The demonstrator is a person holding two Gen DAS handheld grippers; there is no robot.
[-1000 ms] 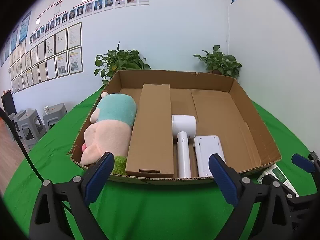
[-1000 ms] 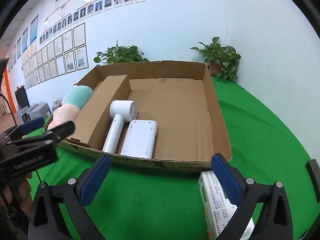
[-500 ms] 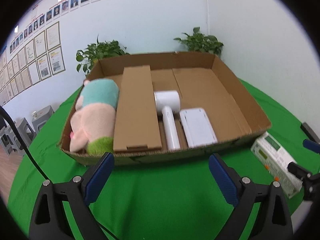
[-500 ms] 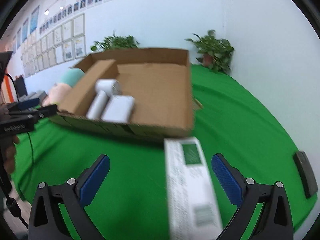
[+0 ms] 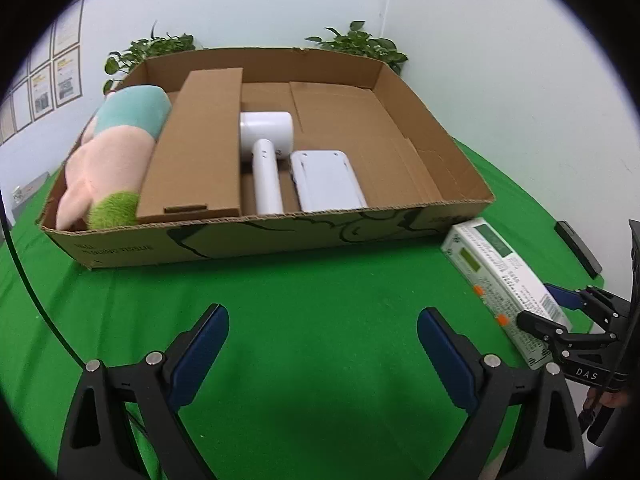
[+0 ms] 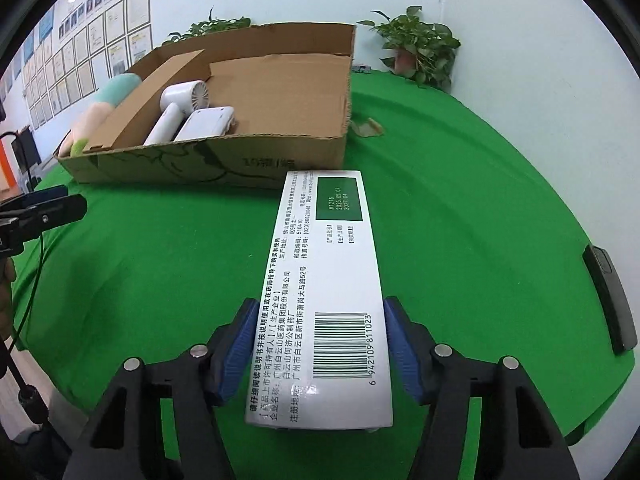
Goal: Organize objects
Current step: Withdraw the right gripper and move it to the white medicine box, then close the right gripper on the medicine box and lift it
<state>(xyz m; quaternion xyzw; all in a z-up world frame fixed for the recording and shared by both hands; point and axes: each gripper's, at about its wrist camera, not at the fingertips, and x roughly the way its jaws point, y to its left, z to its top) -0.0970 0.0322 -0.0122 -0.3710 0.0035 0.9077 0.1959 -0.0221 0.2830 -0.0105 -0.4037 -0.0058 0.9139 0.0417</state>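
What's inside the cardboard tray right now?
Shallow cardboard tray holds pink-and-teal plush toy, long brown carton, white handheld fan, flat white device. Under them: hidden.

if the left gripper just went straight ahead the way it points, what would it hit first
Most likely the near wall of the cardboard box. The left gripper is open over bare green cloth, with nothing between its jaws and the box, though depth is uncertain.

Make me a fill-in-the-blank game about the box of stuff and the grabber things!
1. The long white medicine carton lies on the ______ tablecloth.
2. The right gripper straddles the carton's ______ end.
3. In the shallow brown cardboard tray, the white handheld fan lies between the flat white device and the long ______ box.
4. The left gripper holds ______.

Missing words: green; barcode; cardboard; nothing
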